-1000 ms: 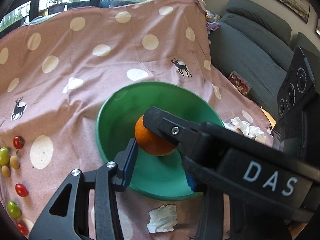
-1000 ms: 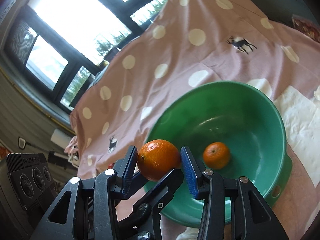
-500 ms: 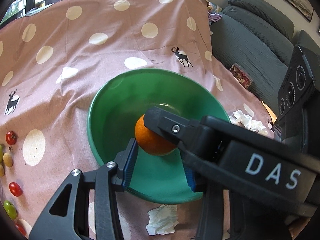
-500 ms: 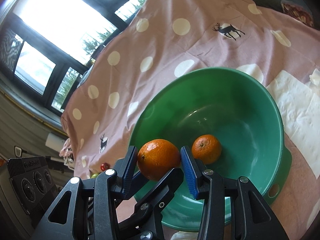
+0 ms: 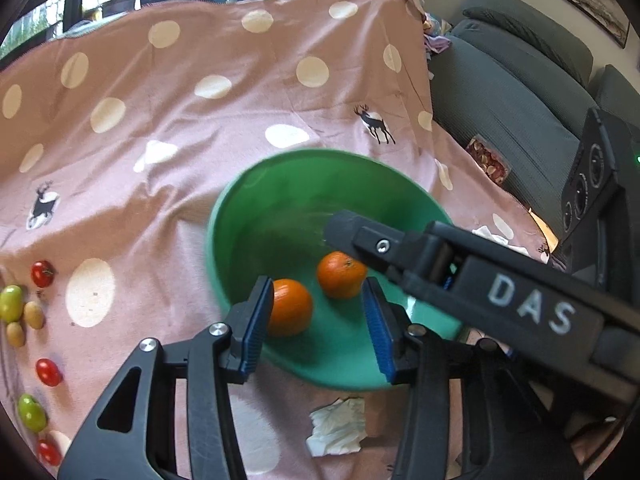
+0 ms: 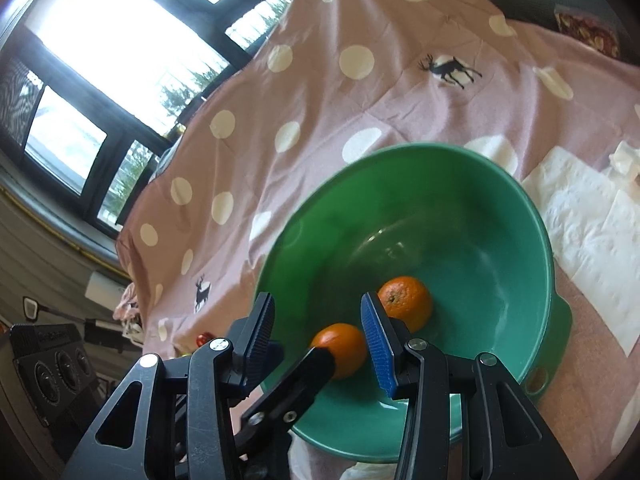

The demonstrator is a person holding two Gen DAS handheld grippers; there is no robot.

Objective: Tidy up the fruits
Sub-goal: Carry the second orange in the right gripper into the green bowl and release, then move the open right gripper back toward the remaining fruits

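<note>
A green bowl point(image 5: 256, 200) stands on the pink dotted cloth and holds two oranges point(image 5: 290, 307) point(image 5: 341, 274). In the right wrist view the bowl point(image 6: 532, 216) shows the same two oranges point(image 6: 342, 350) point(image 6: 406, 306). My left gripper point(image 5: 316, 326) is open and empty over the bowl's near rim, one orange beside its left pad. My right gripper point(image 6: 318, 334) is open and empty above the bowl; its body crosses the left wrist view from the right.
Red and green cherry tomatoes and small yellow fruits point(image 5: 24, 312) lie along the cloth's left edge. A crumpled tissue point(image 5: 338, 426) lies in front of the bowl. White paper towels point(image 6: 584, 216) lie right of the bowl. A grey sofa point(image 5: 508, 80) stands behind.
My right gripper has opened and let go of the orange, which now lies in the bowl beside the other one. My left gripper has opened wider.
</note>
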